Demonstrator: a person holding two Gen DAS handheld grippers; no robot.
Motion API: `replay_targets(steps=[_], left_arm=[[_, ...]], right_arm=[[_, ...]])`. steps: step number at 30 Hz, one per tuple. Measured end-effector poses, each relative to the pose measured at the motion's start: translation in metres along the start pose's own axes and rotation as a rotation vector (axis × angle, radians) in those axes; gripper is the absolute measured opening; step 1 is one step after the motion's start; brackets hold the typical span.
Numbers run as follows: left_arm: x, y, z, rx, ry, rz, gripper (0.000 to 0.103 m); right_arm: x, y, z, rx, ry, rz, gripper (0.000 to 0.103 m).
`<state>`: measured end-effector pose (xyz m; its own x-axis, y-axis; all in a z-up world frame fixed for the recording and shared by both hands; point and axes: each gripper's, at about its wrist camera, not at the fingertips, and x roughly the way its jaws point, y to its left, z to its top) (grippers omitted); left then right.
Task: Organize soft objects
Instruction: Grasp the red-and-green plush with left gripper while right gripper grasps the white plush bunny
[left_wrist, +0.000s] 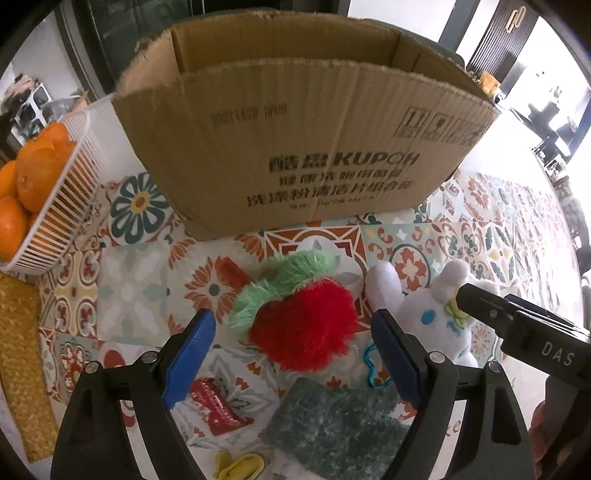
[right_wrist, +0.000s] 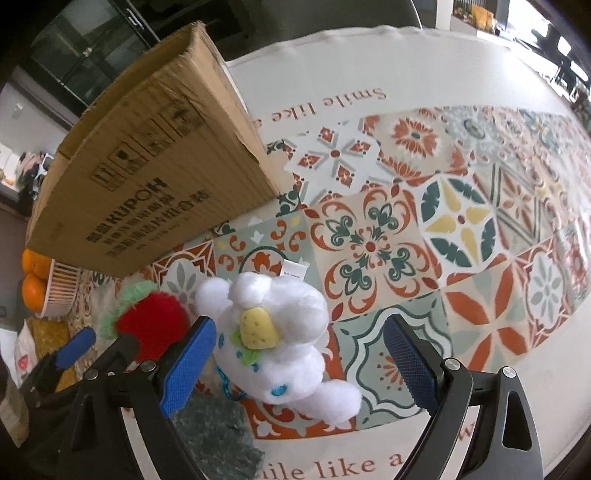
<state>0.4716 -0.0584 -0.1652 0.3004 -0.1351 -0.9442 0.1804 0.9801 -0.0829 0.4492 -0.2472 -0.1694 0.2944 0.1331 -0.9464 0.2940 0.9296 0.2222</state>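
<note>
- Left hand-held gripper (left_wrist: 293, 354) wide open, holds nothing; red and green plush (left_wrist: 299, 325) lies on the table (left_wrist: 498, 236) between its blue pads, a bit ahead of the tips.
- Right hand-held gripper (right_wrist: 299, 363) wide open, empty; white plush bunny (right_wrist: 280, 343) lies between its fingers, touching or just beside its left pad (right_wrist: 188, 365), apart from the other.
- Bunny just right of the red plush.
- Dark green fuzzy cloth (left_wrist: 332, 421) near side of both plushes.
- Open cardboard box (left_wrist: 295, 140) behind them; basket of oranges (left_wrist: 48, 192) left of box.
</note>
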Motion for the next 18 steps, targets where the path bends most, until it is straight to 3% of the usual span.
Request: replay_targets(steps=[12,18], left_arm=[[0.038,0.005,0.004,-0.063,0.077,-0.051,0.085],[0.05,0.005,0.003,-0.078,0.098,-0.055,0.074]], right_arm=[[0.033,-0.008,0.003,0.062,0.054,0.05,0.093],[0.045,-0.012,0.002,0.087,0.07,0.072,0.09]])
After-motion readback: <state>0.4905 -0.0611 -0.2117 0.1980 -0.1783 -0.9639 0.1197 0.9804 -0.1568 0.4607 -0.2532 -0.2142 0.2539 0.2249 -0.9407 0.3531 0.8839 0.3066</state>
